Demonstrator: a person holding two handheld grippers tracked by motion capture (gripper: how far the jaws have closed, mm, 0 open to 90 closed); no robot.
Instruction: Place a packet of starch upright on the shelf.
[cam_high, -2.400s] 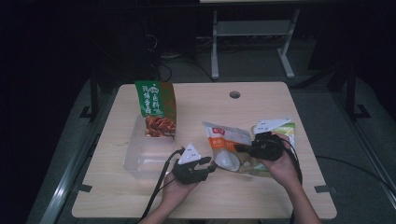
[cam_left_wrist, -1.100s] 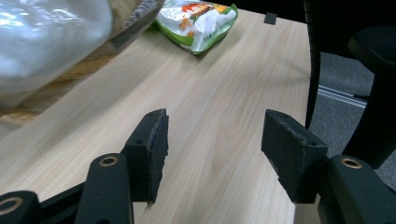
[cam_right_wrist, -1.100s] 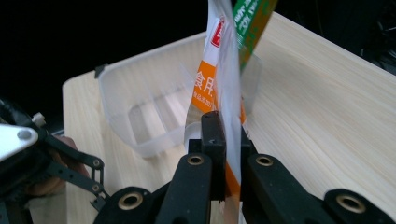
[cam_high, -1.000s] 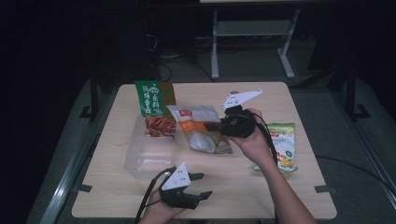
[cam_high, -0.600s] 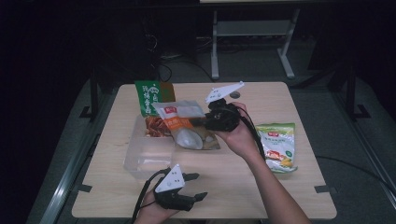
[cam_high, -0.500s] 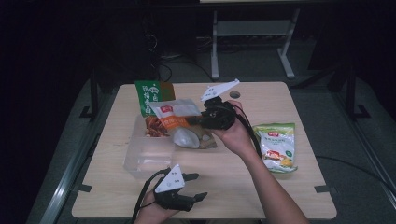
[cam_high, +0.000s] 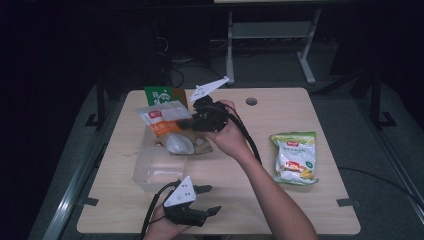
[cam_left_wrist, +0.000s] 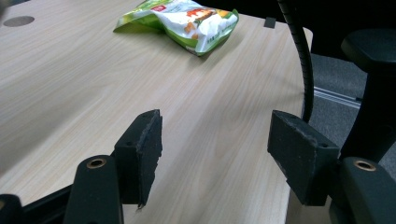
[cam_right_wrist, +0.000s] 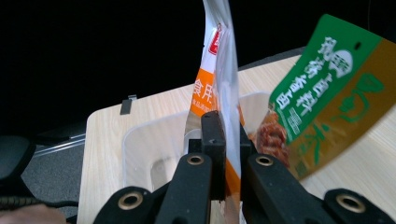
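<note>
Setting: a light wooden table (cam_high: 240, 165) in a dim room, with dark floor and a metal frame behind it.
Snack bags: three in all. An orange-and-white bag (cam_high: 167, 127) hangs in the air over the container; a green-and-brown bag (cam_high: 159, 95) stands upright at the table's far left; a green-and-yellow bag (cam_high: 295, 157) lies flat near the right edge, well apart from the others.
Containers: one clear plastic container (cam_high: 152, 172), open-topped, left of centre and directly below the held bag.
Right gripper (cam_high: 200, 117): jaws clamped on the orange-and-white bag's edge; the forearm stretches diagonally across the table from the lower right, hand raised, grey plate tilted upward.
Left gripper (cam_high: 207, 199): jaws spread wide with nothing between them, held low at the near edge and pointing right across bare wood toward the green-and-yellow bag (cam_left_wrist: 187, 21).
Grippers: two, well apart.
</note>
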